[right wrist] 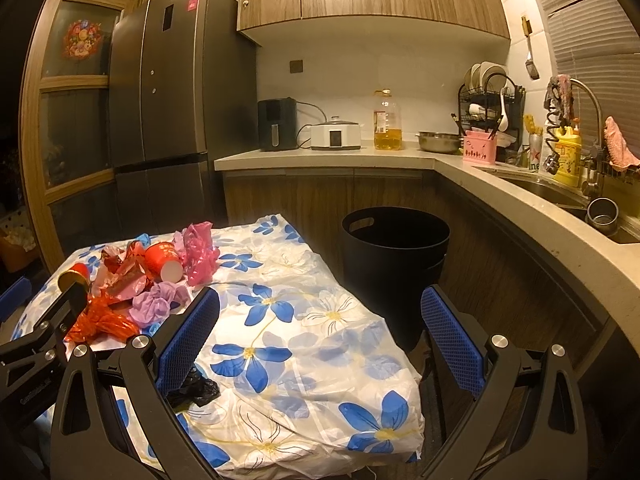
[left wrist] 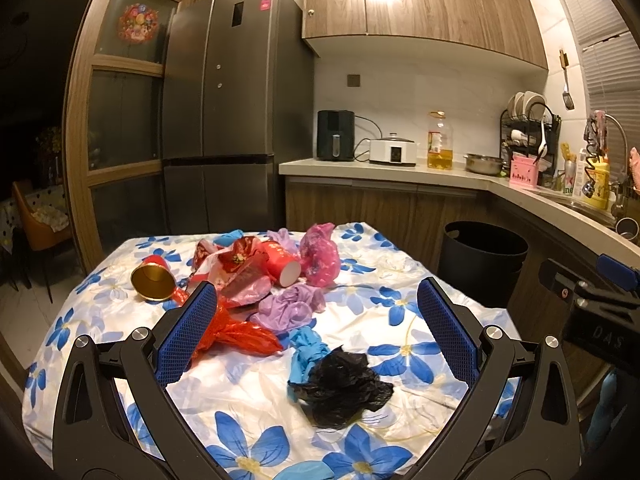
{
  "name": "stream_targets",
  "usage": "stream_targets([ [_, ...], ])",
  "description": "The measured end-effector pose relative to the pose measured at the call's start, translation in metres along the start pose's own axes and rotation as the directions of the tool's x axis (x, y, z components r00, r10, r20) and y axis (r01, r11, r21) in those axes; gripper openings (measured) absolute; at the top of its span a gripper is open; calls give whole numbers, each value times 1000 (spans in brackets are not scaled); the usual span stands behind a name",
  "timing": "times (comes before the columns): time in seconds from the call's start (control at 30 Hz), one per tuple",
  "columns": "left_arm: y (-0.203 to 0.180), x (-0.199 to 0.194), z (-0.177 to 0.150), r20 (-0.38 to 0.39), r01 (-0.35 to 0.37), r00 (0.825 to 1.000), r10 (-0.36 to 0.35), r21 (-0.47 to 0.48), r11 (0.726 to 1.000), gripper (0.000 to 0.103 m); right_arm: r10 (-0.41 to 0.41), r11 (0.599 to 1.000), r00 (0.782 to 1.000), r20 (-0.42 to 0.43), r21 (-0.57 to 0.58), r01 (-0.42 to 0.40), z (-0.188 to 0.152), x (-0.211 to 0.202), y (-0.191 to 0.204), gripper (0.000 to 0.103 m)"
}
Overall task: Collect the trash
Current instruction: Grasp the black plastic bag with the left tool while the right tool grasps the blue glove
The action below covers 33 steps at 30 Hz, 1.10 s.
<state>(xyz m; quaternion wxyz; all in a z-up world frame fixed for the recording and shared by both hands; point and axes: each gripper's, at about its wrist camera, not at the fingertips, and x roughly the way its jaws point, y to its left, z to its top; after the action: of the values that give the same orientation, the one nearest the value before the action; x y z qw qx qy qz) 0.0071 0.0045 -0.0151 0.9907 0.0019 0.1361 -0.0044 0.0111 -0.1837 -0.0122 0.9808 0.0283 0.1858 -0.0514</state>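
Trash lies on a table with a blue-flowered cloth (left wrist: 400, 280): a crumpled black bag (left wrist: 344, 388), a blue bag (left wrist: 308, 348), a purple bag (left wrist: 288, 304), a red-orange bag (left wrist: 240, 332), a pink bag (left wrist: 320, 256), a red paper cup (left wrist: 282, 264) on its side and a gold-lined cup (left wrist: 152, 280). A black trash bin (right wrist: 394, 264) stands on the floor right of the table. My left gripper (left wrist: 316, 320) is open above the near trash, empty. My right gripper (right wrist: 320, 320) is open and empty over the table's right part, left of the bin.
A kitchen counter (right wrist: 500, 196) curves along the right with a sink (right wrist: 552, 196), dish rack, oil bottle (right wrist: 387, 124) and appliances. A dark fridge (left wrist: 236, 112) stands behind the table. A chair (left wrist: 40, 220) stands at the far left.
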Motion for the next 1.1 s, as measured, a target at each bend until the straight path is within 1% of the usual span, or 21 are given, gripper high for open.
stream_targets([
  [0.13, 16, 7, -19, 10, -5, 1000, 6, -36, 999, 96, 22, 1000, 1000, 10, 0, -22, -4, 11, 0, 98],
  [0.27, 25, 16, -42, 2, 2, 1000, -2, -69, 998, 95, 61, 998, 998, -3, 8, -61, -15, 32, 3, 98],
  [0.37, 22, 30, -57, -22, 18, 1000, -19, -74, 997, 92, 94, 996, 996, -2, -1, -94, -22, 45, 8, 98],
  [0.47, 16, 45, -70, -51, 47, 997, -50, -69, 997, 88, 137, 990, 990, 33, -31, -136, -26, 50, 15, 98],
  [0.53, 12, 55, -75, -59, 59, 996, -63, -59, 997, 83, 161, 986, 986, 45, -50, -159, -28, 52, 19, 98],
  [0.57, 10, 60, -77, -67, 65, 995, -69, -54, 996, 80, 177, 983, 984, 32, -53, -175, -28, 56, 19, 98],
  [0.63, 7, 70, -80, -80, 73, 994, -77, -52, 996, 66, 209, 977, 978, -4, -40, -209, -29, 66, 20, 98],
  [0.67, 6, 76, -82, -92, 75, 993, -80, -52, 996, 61, 221, 975, 975, -13, -35, -221, -30, 68, 19, 98],
  [0.73, 5, 86, -86, -121, 83, 989, -90, -56, 995, 39, 230, 972, 973, -32, -30, -231, -32, 74, 21, 98],
  [0.77, 4, 89, -87, -133, 85, 987, -92, -56, 995, 33, 237, 971, 971, -40, -32, -239, -33, 77, 22, 98],
  [0.8, 4, 92, -89, -145, 87, 985, -95, -56, 995, 21, 237, 970, 970, -47, -35, -239, -34, 79, 22, 98],
  [0.83, 5, 95, -91, -156, 87, 983, -94, -52, 995, 14, 243, 969, 968, -56, -37, -245, -35, 81, 23, 98],
  [0.87, 4, 94, -93, -157, 85, 983, -91, -47, 995, 11, 253, 966, 965, -67, -39, -256, -37, 83, 25, 98],
  [0.9, 5, 94, -93, -156, 82, 984, -88, -44, 996, 5, 257, 965, 963, -77, -39, -261, -38, 85, 26, 97],
  [0.93, 7, 93, -93, -155, 86, 984, -93, -52, 995, 2, 265, 962, 960, -85, -41, -269, -39, 87, 29, 96],
  [0.97, 9, 91, -92, -152, 90, 983, -99, -68, 994, 2, 270, 960, 959, -87, -48, -275, -40, 90, 31, 92],
  [1.1, 28, 77, -79, -115, 103, 986, -123, -163, 981, 1, 292, 950, 950, -107, -79, -301, -44, 96, 43, 90],
])
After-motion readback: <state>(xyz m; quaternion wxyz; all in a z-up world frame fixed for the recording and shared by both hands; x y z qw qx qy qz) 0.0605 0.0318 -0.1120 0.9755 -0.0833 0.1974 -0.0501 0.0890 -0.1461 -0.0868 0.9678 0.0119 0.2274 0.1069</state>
